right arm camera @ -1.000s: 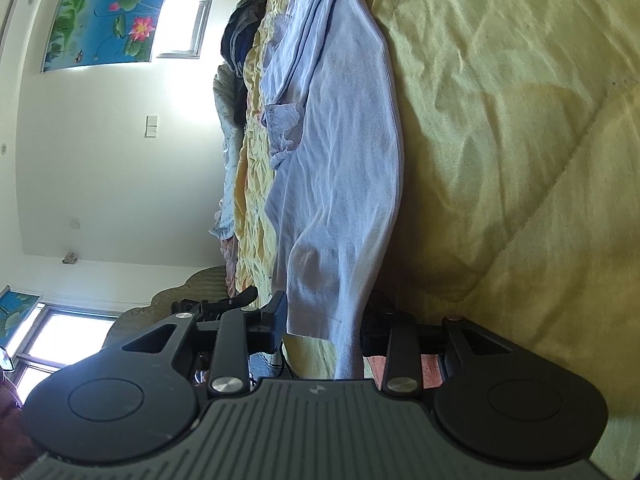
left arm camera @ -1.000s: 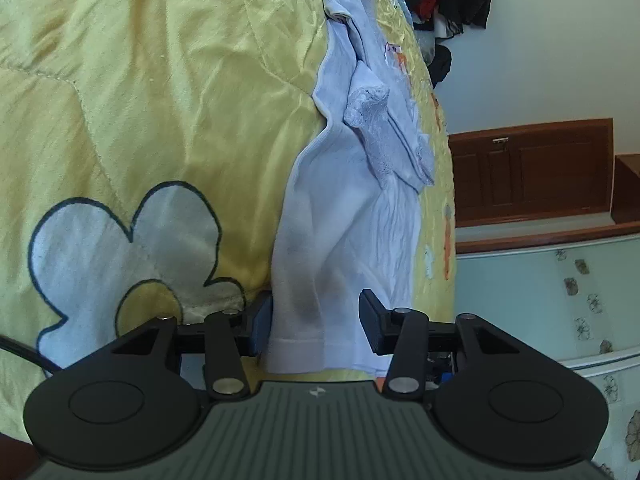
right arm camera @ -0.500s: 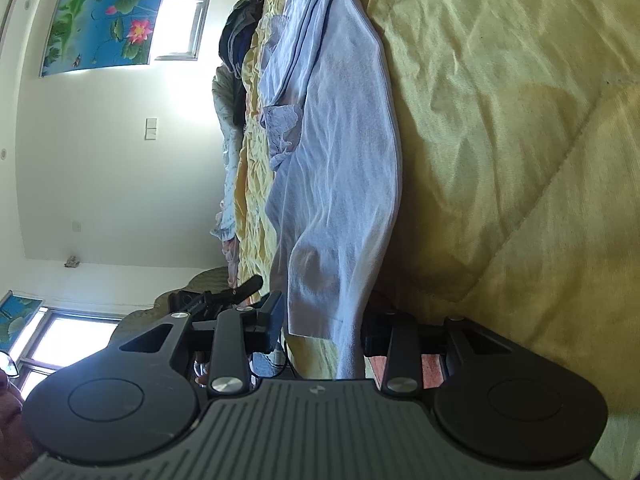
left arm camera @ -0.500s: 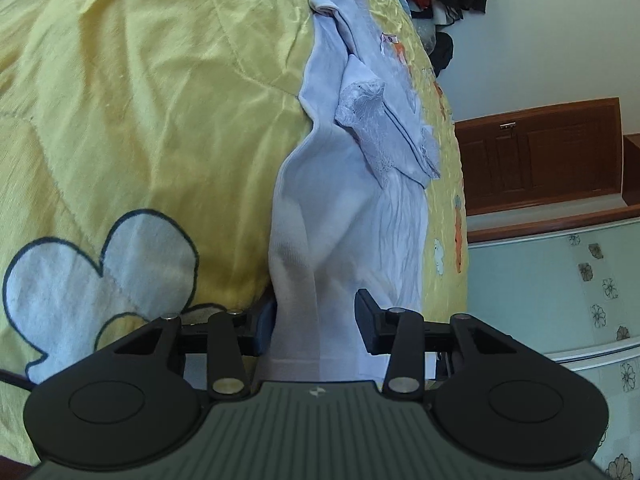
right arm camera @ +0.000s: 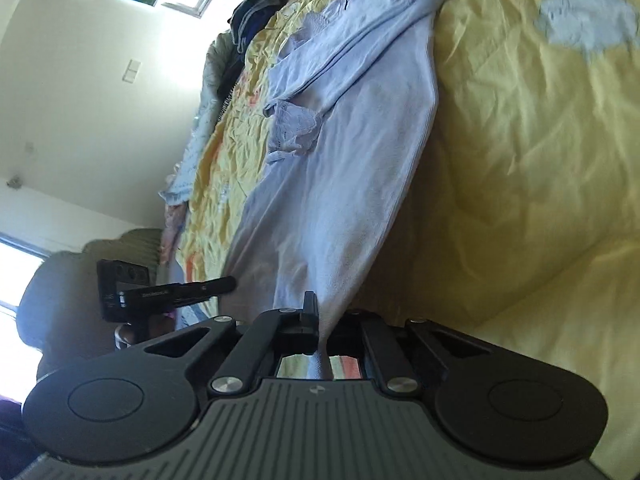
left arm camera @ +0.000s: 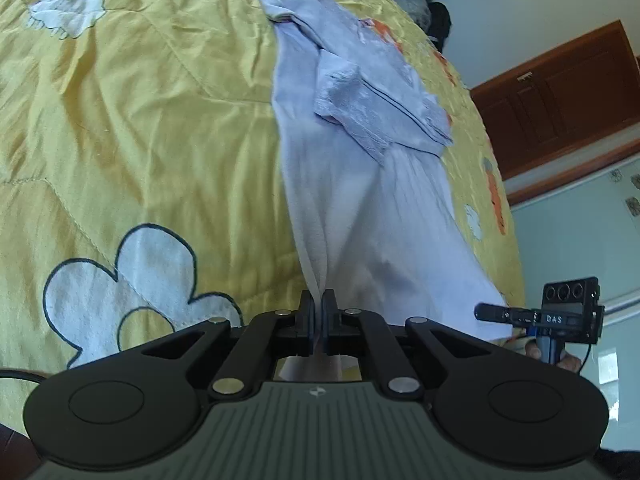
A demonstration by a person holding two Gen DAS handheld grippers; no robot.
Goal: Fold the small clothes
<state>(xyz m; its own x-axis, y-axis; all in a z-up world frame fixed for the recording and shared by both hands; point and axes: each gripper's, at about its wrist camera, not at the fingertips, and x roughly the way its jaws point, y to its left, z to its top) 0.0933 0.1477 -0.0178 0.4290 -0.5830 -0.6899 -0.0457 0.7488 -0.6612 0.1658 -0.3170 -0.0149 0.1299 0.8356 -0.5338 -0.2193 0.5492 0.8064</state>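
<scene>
On the left, the yellow quilt (left arm camera: 140, 128) of the bed carries a white flower patch (left arm camera: 120, 280) near the left claw (left arm camera: 318, 312). That claw has just closed and now pinches the near hem of the white garment (left arm camera: 360, 220), cloth squeezed between its pressed-together pads. The garment runs away from the claw in a long strip up the quilt, its hem corner lifted, with a crumpled lace sleeve (left arm camera: 352, 116) lying on top of it farther up. Off to the right of this view the other gripper shows at the hem's far corner, and beyond it a wooden door (left arm camera: 560, 96).

In the right wrist view, the right claw (right arm camera: 320, 320) has likewise just snapped shut on the garment's (right arm camera: 340, 180) hem (only its left finger shows, the cloth hides the other). The quilt (right arm camera: 520, 160) stretches away to the right.
</scene>
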